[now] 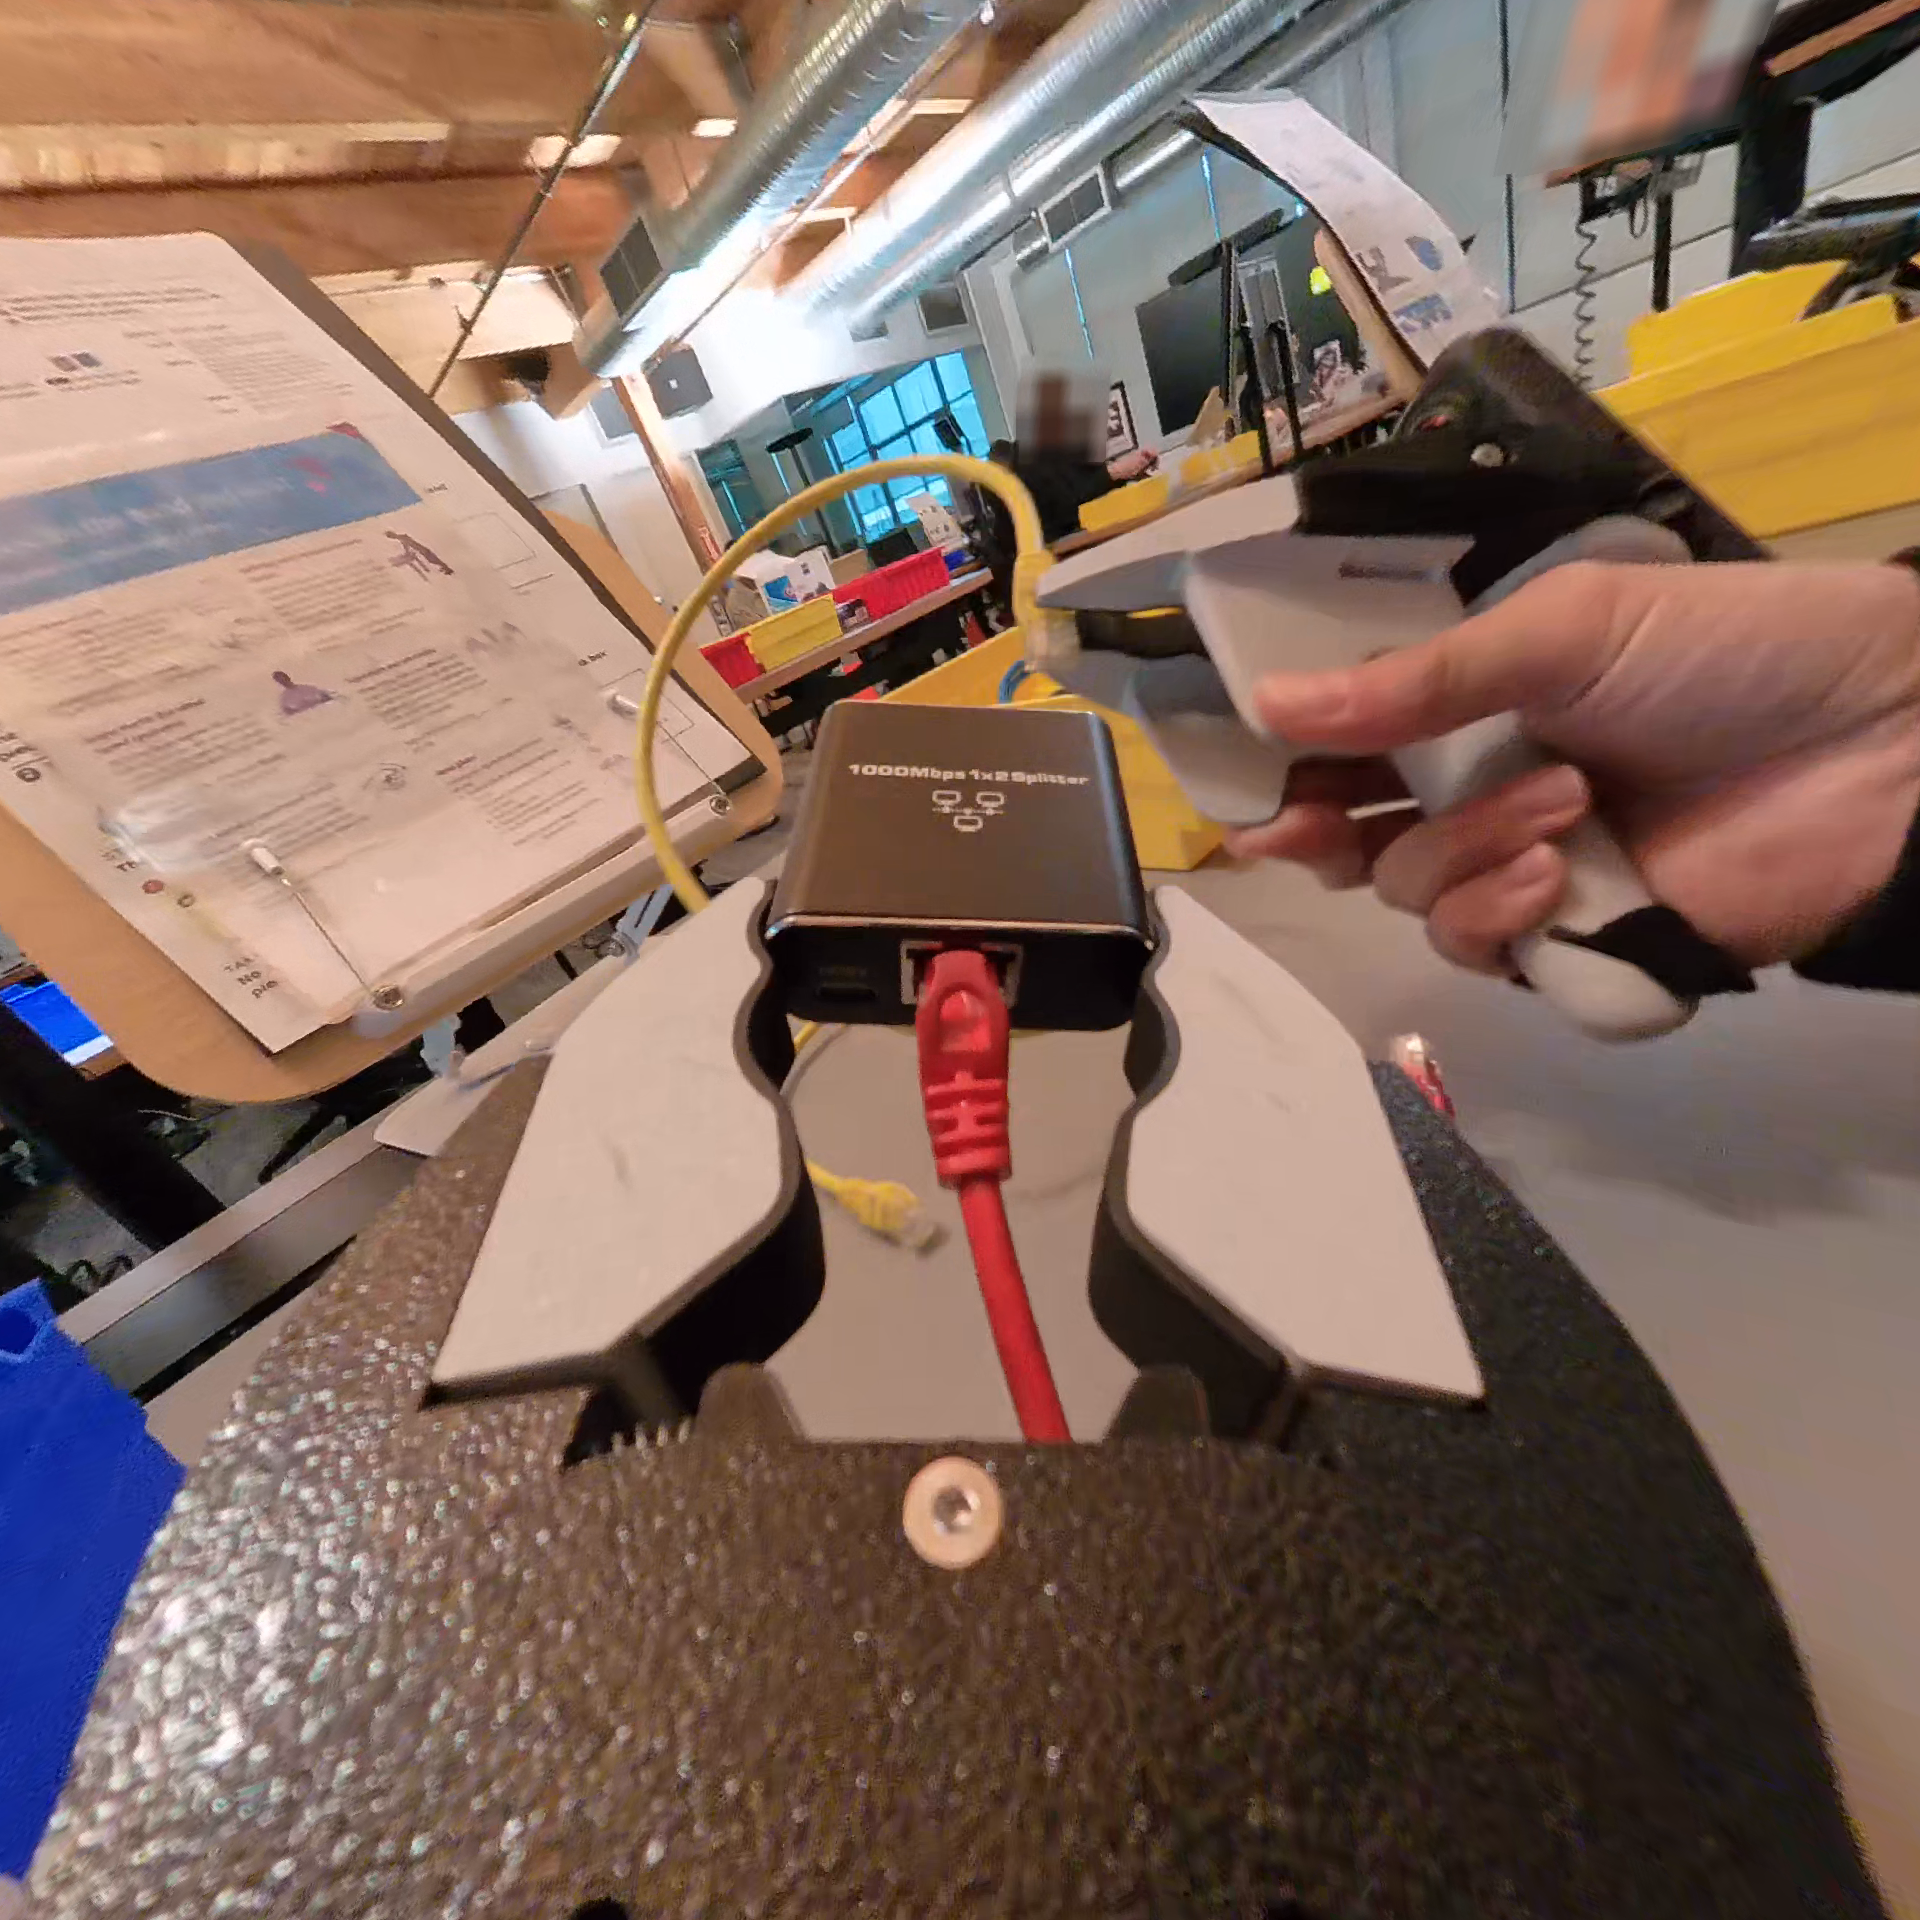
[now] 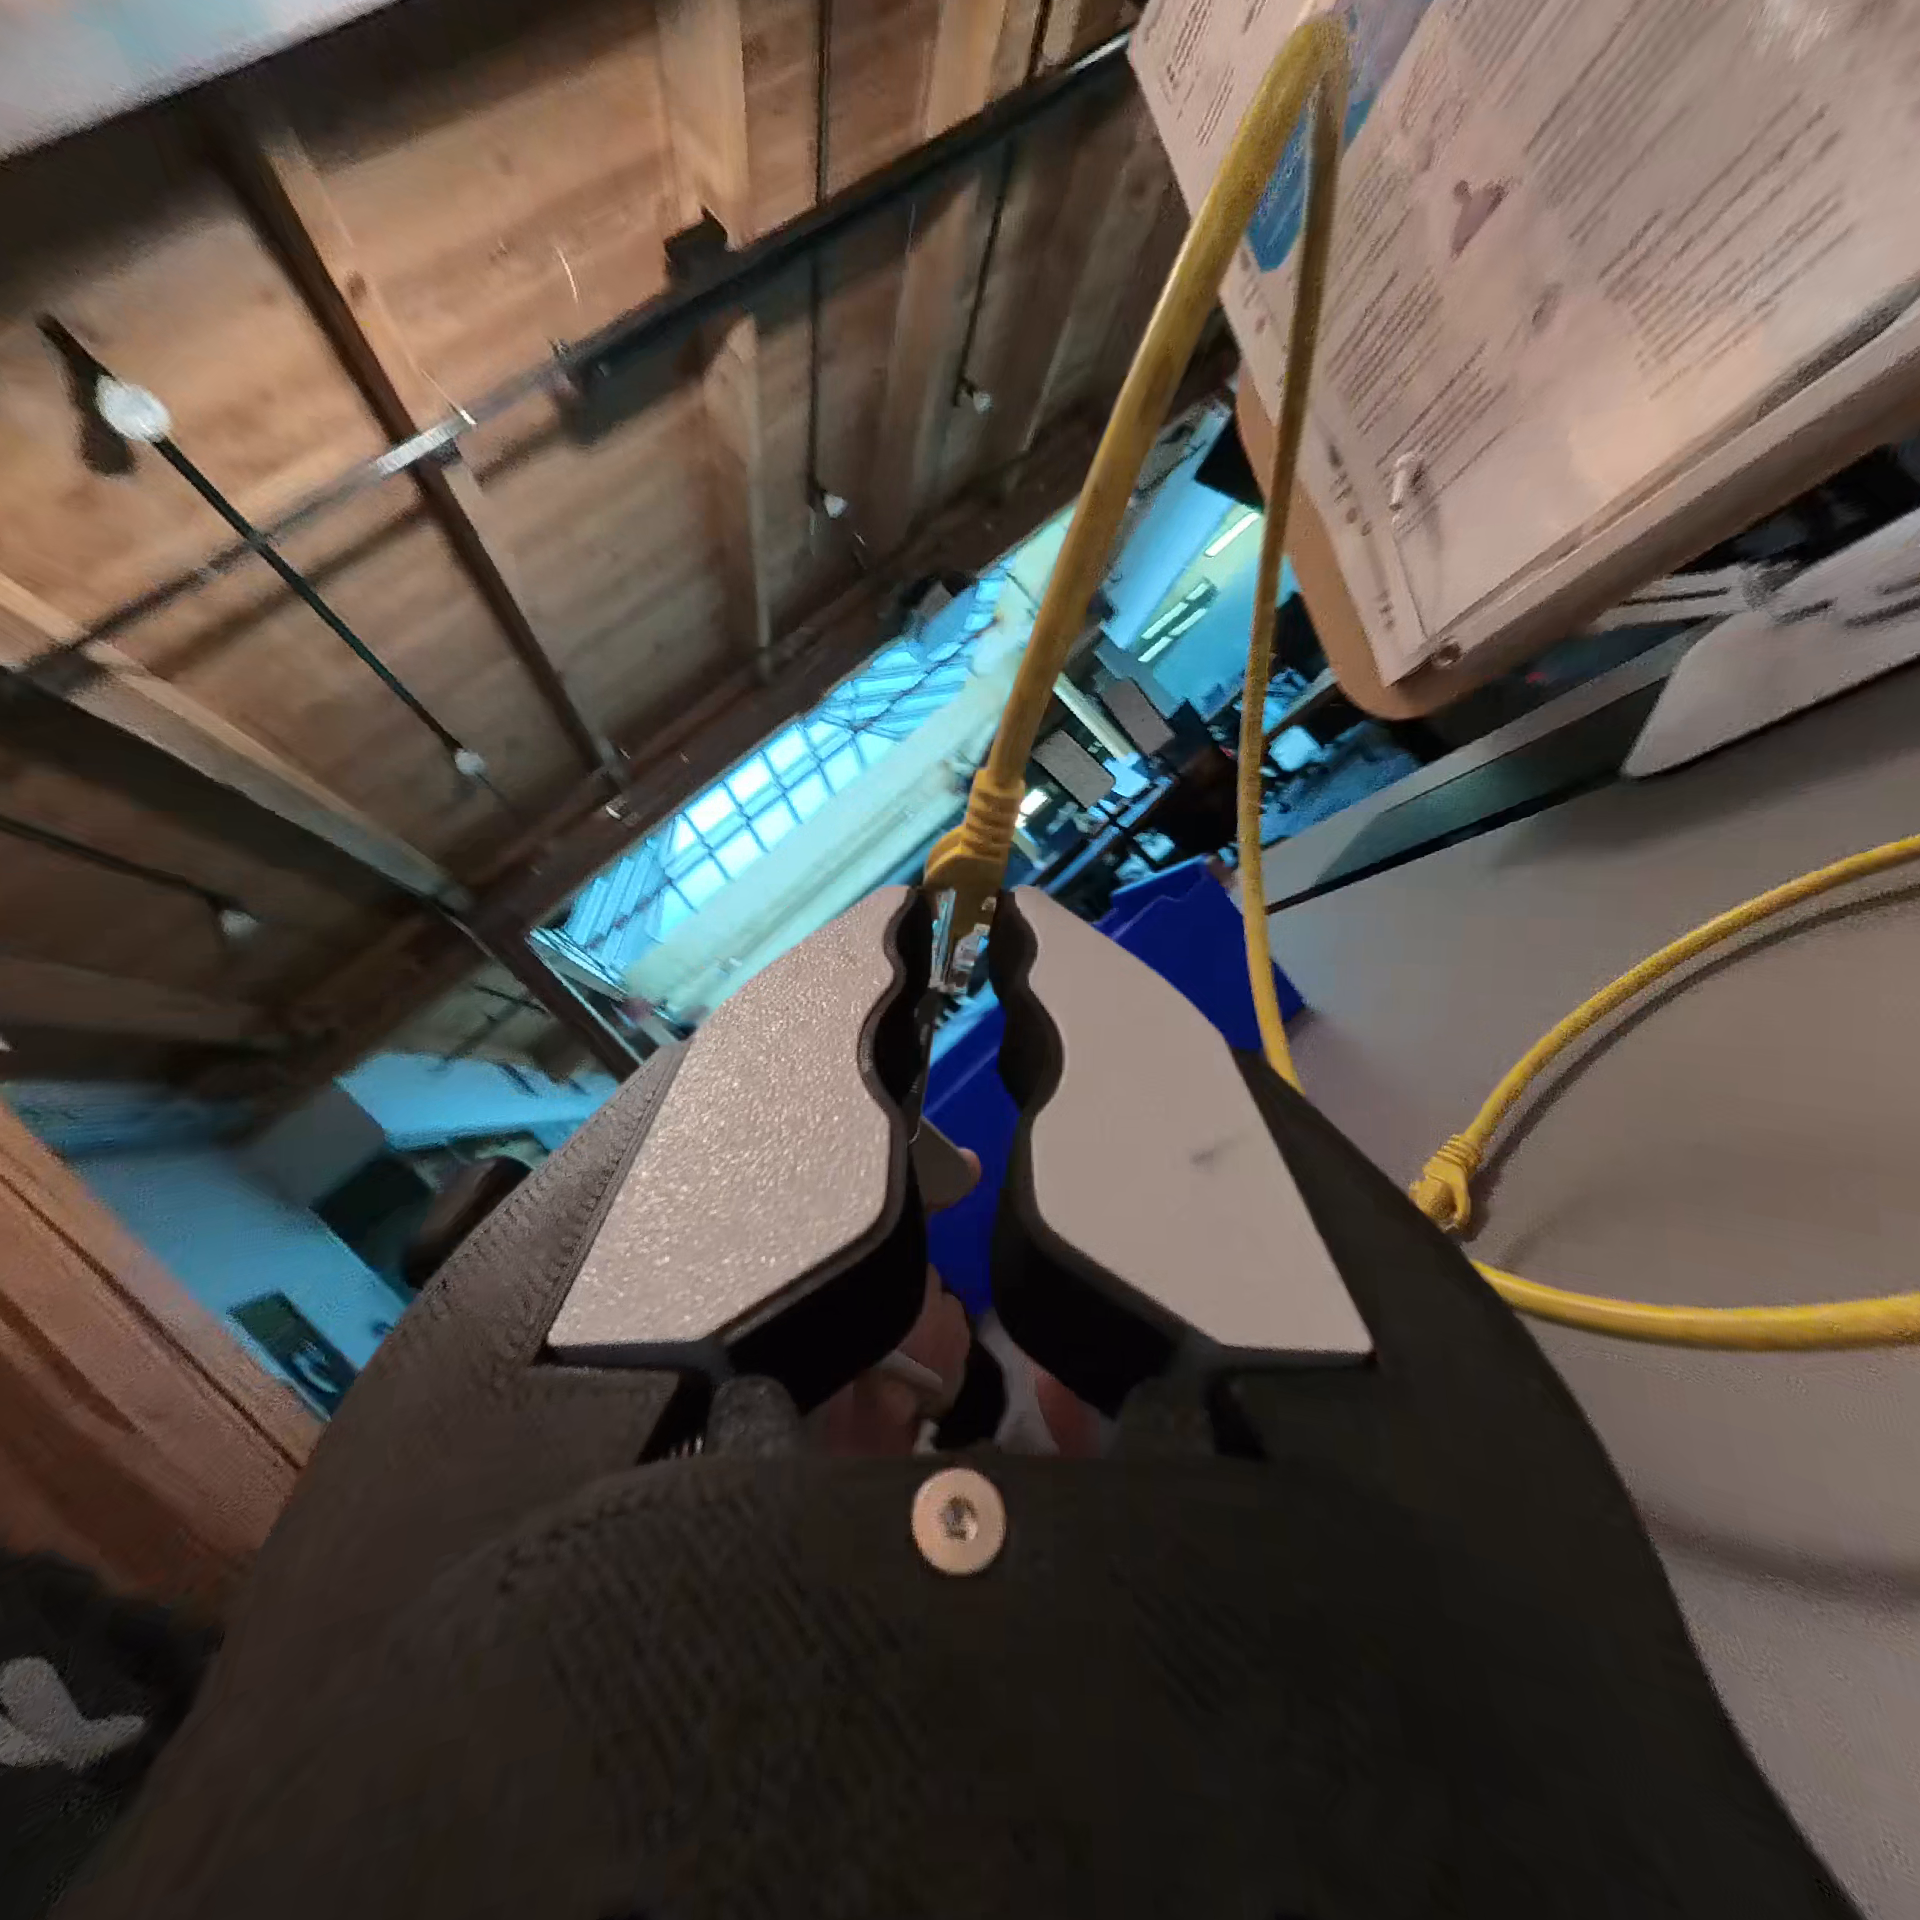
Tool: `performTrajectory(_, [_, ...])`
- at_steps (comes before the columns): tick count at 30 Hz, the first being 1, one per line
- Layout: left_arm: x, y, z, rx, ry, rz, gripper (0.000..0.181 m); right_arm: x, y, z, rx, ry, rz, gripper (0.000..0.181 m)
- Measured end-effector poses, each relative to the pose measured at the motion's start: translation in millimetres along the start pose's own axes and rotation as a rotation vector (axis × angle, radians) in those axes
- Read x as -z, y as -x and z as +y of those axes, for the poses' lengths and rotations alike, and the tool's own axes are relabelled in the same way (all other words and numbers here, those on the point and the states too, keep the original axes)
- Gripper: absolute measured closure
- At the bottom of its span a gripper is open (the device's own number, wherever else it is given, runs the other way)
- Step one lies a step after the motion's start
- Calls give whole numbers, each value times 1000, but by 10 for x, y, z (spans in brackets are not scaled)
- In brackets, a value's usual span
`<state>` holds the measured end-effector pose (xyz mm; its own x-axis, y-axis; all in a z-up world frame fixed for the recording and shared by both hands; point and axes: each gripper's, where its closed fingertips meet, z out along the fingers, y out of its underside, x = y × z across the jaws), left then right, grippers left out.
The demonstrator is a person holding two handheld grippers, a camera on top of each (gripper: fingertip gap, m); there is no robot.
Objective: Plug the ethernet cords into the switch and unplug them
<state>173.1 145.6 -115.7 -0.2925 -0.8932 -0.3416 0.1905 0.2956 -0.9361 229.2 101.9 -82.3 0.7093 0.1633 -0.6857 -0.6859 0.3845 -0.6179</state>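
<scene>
My left gripper [image 1: 958, 940] is shut on the black switch box [image 1: 961, 821] and holds it above the grey table. A red ethernet cord [image 1: 971, 1101] is plugged into the port facing me. My right gripper [image 2: 961, 940] is shut on the plug of a yellow ethernet cord [image 2: 977, 831]. In the left wrist view the right gripper [image 1: 1060, 634] holds that yellow plug [image 1: 1039, 603] in the air just above and behind the switch's far end. The yellow cord [image 1: 675, 665] loops up and to the left. A second yellow plug [image 1: 883, 1210] lies on the table below the switch.
A slanted board with printed sheets [image 1: 312, 644] stands at the left. A blue bin [image 1: 62, 1507] is at the near left, and yellow bins [image 1: 1766, 416] sit at the right behind a person's hand [image 1: 1662, 758]. A loose yellow cord [image 2: 1662, 1320] lies on the grey table [image 2: 1714, 1039].
</scene>
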Motion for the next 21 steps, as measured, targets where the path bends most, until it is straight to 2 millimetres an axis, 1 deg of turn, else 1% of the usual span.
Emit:
performTrajectory(1, [3,7,1,-4,-2,-6,119,18,46,-49,35,29,-8,168])
performTrajectory(2, [3,14,13,-13,5,-9,119,41,71,-148,75,36,11,168])
performTrajectory(3, [4,32,31,-20,14,-17,119,70,94,-280,131,37,39,168])
performTrajectory(4, [7,50,44,-22,20,-24,119,92,160,-398,181,68,33,168])
performTrajectory(9, [15,86,59,4,20,-24,119,263,521,-1166,416,147,77,169])
performTrajectory(11, [17,87,57,3,20,-23,119,317,666,-1377,467,221,71,168])
performTrajectory(12, [15,80,61,4,21,-18,119,343,737,-1500,506,223,82,169])
performTrajectory(14, [12,80,71,2,28,-19,119,384,905,-1654,559,266,77,168])
performTrajectory(17, [12,79,69,10,24,-15,119,434,1141,-1955,645,257,88,169])
performTrajectory(18, [10,75,71,13,25,-12,119,453,1167,-2080,672,247,116,169])
performTrajectory(19, [10,71,69,13,24,-10,119,478,1152,-2180,704,265,148,168])
performTrajectory(21, [8,62,73,14,25,-5,119,539,1034,-2369,730,309,214,169])
